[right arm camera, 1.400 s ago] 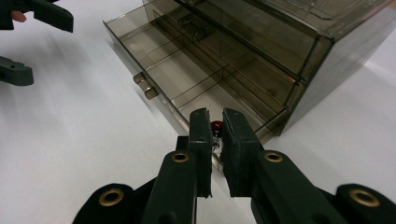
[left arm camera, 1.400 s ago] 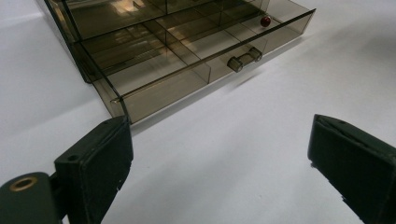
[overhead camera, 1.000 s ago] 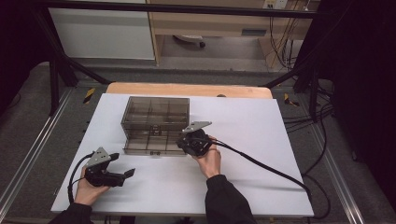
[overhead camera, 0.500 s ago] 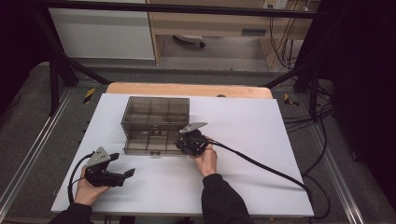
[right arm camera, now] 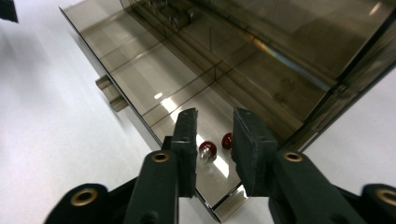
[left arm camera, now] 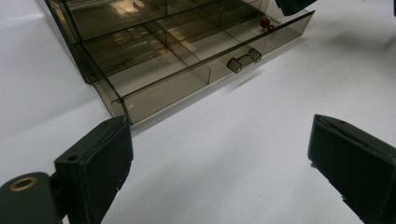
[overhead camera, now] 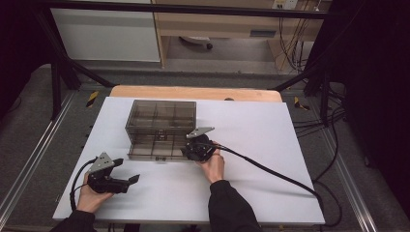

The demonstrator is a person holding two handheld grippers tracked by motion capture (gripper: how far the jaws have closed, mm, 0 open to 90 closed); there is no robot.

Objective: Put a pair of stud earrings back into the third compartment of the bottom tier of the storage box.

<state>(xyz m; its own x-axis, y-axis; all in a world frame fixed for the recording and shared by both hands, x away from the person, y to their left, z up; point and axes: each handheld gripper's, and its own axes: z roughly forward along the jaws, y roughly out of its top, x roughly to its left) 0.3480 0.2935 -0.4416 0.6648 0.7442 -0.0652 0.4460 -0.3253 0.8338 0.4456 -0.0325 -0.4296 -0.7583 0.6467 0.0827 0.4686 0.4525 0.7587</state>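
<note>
Where drawer (right arm camera: 140,88) stands open: red beads (right arm camera: 206,149), seemingly.

Smoky brown clear drawer box (overhead camera: 161,128), red beads (right arm camera: 227,140), white table (overhead camera: 251,193)

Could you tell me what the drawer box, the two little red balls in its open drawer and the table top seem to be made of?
The drawer box looks like smoky see-through hard plastic: glossy, with its dividers visible through the walls. The red balls seem to be glass or polished plastic beads, going by their bright highlights. The table top is a matte white sheet lying on a wooden board; its exact material is unclear.
</note>
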